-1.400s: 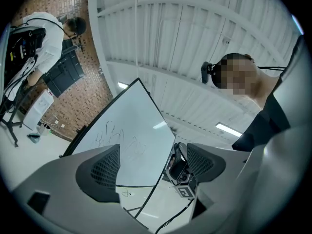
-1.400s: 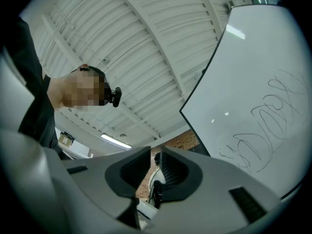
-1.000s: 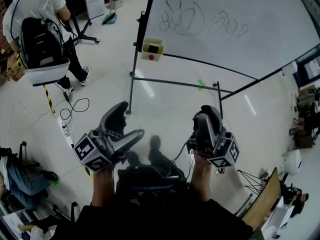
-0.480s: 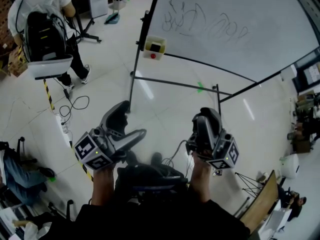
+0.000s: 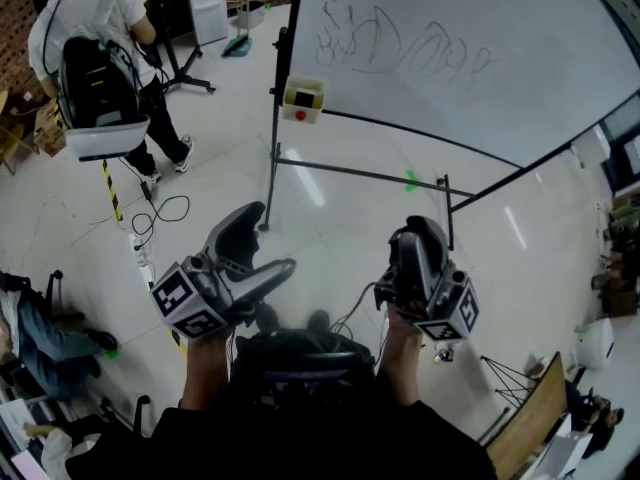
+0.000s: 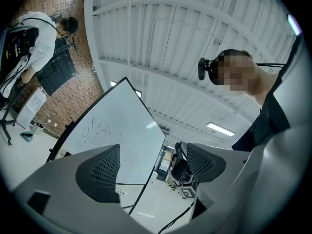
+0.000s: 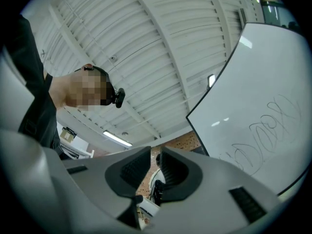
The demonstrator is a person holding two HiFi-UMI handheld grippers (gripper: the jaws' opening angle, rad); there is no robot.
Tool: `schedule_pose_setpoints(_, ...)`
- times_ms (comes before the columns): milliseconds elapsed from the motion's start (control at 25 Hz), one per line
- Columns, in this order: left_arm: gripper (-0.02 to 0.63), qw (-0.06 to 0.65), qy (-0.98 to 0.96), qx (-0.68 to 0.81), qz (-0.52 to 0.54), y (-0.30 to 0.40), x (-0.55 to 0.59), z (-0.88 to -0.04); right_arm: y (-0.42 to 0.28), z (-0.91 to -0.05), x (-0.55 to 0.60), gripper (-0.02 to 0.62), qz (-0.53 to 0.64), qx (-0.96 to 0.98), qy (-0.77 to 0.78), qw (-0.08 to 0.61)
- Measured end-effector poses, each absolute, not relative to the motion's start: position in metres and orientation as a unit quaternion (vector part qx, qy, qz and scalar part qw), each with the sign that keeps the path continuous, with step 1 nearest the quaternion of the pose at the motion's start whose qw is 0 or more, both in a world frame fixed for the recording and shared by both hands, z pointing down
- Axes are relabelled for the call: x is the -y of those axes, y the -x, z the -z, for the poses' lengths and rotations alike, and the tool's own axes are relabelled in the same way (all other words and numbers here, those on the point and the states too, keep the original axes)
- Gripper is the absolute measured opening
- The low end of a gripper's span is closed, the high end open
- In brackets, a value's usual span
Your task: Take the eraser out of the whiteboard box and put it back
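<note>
Lower centre of the head view: the left tool [image 5: 262,248] and the right tool [image 5: 420,233], each carried in one hand, side by side above the pale floor [image 5: 330,203] with their jaws aimed toward the top of the frame. In the left gripper view, the left tool [image 6: 151,167] has its jaws spread wide, with nothing between the pads; the whiteboard [image 6: 117,130] and the other tool show through the gap. In the right gripper view, the right tool [image 7: 155,167] has its jaws drawn close, leaving a narrow slit that grips nothing; only distant background appears through it. Both tools touch nothing.

Upper centre of the head view: the whiteboard box [image 5: 303,99], a small cream case fixed at the lower left corner of the whiteboard [image 5: 480,28], well apart from both tools and nearer the left one. The eraser [image 5: 303,95] shows only as a small dark block in the box; its shape is too small to make out. Neither gripper view shows the box. Scribbled lines mark the board. A person [image 5: 95,28] stands at the upper left.
</note>
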State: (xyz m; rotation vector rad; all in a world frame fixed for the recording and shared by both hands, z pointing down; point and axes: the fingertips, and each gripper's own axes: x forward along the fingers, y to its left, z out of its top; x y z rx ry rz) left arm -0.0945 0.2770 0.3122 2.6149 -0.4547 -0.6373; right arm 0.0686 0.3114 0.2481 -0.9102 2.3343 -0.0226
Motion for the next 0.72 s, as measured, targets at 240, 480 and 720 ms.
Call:
schedule_pose_setpoints(240,0.428,0.192,-0.938,0.187,0.218,0.071,-0.283,-0.306,-0.098,-0.249,-0.313,0.069,0.017,-0.881,0.335,0.334)
schedule_pose_setpoints(480,0.429,0.188,-0.939,0.201,0.206,0.050,-0.288,-0.303,-0.123,-0.251,-0.313,0.052,0.019,-0.878,0.325,0.351)
schedule_pose_setpoints(720,0.428,0.183,-0.942,0.205,0.194,0.035,-0.292,-0.301,-0.137,-0.252,-0.316,0.038,0.014,-0.878,0.319,0.357)
